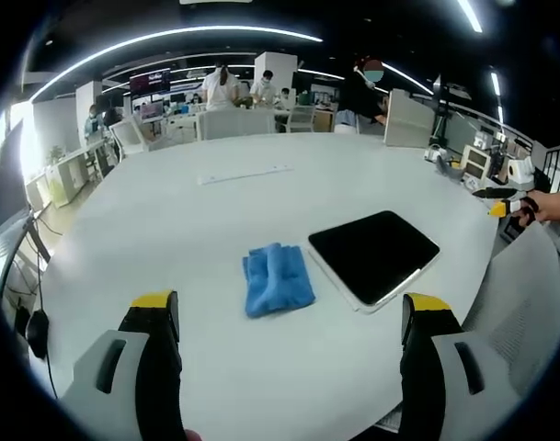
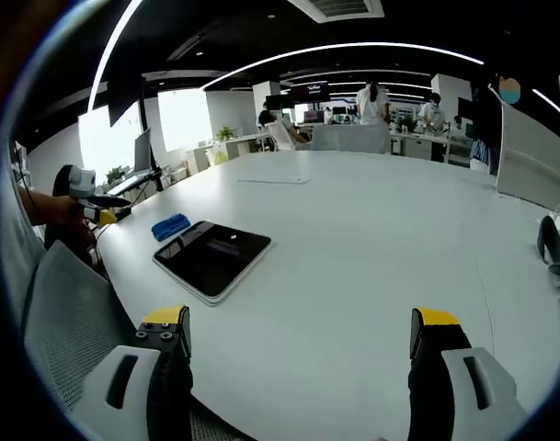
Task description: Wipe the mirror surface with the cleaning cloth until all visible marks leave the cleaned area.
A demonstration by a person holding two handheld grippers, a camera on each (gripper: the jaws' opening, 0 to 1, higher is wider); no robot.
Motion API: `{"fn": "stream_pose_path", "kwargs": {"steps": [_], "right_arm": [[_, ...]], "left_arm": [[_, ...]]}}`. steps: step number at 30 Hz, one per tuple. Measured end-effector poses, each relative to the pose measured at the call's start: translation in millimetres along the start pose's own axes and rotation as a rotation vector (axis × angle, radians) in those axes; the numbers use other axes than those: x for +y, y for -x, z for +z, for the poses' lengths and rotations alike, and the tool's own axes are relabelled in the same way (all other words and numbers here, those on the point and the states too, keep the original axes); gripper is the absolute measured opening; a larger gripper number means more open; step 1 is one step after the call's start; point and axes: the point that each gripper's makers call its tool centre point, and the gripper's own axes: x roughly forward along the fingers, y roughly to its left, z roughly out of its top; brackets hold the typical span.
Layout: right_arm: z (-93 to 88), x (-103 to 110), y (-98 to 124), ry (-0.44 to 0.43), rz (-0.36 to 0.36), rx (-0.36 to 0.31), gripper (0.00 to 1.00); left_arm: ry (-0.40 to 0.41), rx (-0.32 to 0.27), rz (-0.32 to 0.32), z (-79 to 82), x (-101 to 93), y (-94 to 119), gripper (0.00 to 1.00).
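Broadly, a big white table (image 1: 261, 211) takes up both views, with an open-plan office behind it: desks, monitors, chairs and several people standing far off, too small to make out. In the left gripper view, going left to right, dark cables (image 1: 31, 276) hang off the table's left edge, a pale ruler-like strip (image 1: 245, 174) lies far out on the top, then the blue cloth (image 1: 276, 278) sits crumpled near the middle, just beside the mirror (image 1: 374, 256), a dark flat slab with a pale rim, apart from it by a thin gap. A grey chair back (image 1: 528, 294) stands at the right edge. Nothing lies between the jaws and the cloth.

The left gripper (image 1: 289, 312) hangs above the near table edge, jaws spread wide with nothing between them. The right gripper (image 2: 298, 331) is likewise wide apart and empty, held over the near rim, well apart from the mirror (image 2: 212, 258).

In the right gripper view the cloth (image 2: 170, 225) lies beyond the mirror's left corner, small and flattened. At far left the other gripper is partly seen in a hand (image 2: 63, 216), blurred. Marks on the mirror cannot be made out.
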Motion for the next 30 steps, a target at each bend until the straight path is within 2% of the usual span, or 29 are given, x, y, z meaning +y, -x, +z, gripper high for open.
{"fn": "stream_pose_path", "kwargs": {"steps": [16, 19, 30], "right_arm": [[3.9, 4.1, -0.3, 0.020, 0.001, 0.001, 0.98], [3.8, 5.8, -0.7, 0.020, 0.002, 0.000, 0.98], [3.0, 7.6, 1.6, 0.025, -0.004, -0.002, 0.98]], "left_arm": [[0.049, 0.032, 0.035, -9.0, 4.7, 1.2, 0.99], [0.056, 0.026, 0.018, -6.9, 1.3, 1.3, 0.99], [0.054, 0.041, 0.019, -8.5, 2.5, 0.7, 0.99]]}}
